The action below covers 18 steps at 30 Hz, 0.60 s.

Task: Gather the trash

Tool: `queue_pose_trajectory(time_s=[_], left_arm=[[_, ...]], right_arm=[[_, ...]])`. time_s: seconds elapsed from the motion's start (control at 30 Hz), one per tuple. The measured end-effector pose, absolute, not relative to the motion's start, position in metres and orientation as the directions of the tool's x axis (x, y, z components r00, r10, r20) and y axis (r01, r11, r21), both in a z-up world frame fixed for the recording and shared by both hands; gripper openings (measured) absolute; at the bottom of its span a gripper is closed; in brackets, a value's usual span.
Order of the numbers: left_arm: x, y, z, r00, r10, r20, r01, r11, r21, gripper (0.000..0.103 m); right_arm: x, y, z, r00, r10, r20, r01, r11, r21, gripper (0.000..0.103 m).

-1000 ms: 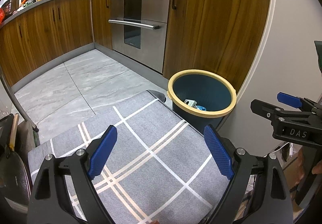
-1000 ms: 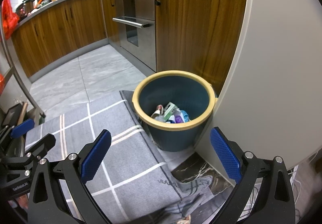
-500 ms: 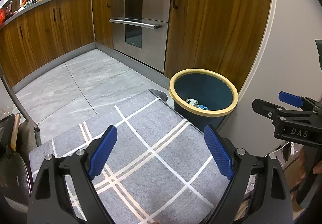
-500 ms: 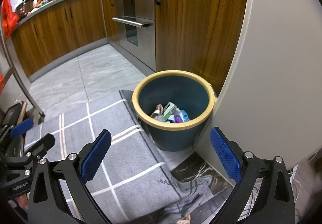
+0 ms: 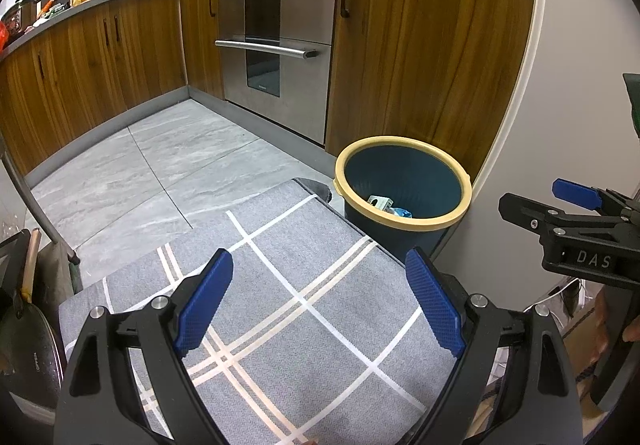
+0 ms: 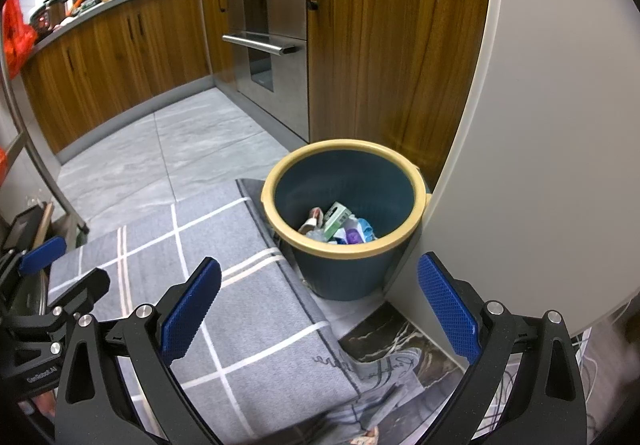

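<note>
While we look down at the kitchen floor (image 5: pixel 168 165), we see brown wooden cupboards (image 5: pixel 416 45) and a shiny oven (image 5: pixel 276 37) at the back. Next comes a gray mat (image 5: pixel 304 285) with white lines, lying flat on the floor. Just past its far corner stands our blue trash bin (image 6: pixel 344 213) with a yellow rim, close to a white wall (image 6: pixel 540 125) and the cupboards. Our left hand-held gripper (image 5: pixel 320 301) hangs over the mat with its blue pads spread wide and nothing between them. Our right hand-held gripper (image 6: pixel 320 305) is spread wide too, and holds nothing, near the bin. Down inside the bin lies the trash (image 6: pixel 340 225), small wrappers and a little box piled at the bottom.
</note>
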<state>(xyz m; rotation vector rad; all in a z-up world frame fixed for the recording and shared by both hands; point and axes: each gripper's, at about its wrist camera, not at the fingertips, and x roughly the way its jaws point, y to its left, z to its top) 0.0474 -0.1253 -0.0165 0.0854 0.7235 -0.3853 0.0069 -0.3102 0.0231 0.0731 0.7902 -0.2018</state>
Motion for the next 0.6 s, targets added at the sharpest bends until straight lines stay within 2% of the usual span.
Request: queue_pose_trajectory(time_s=[0.6], left_arm=[[0.0462,-0.1264,-0.0165,0.682,-0.315,-0.660,0.377,0.925,-0.051,0.087]], right_arm=[[0.0068,-0.3122,0.0234,0.685,-0.154,-0.712,0.210,0.978,-0.009,0.098]])
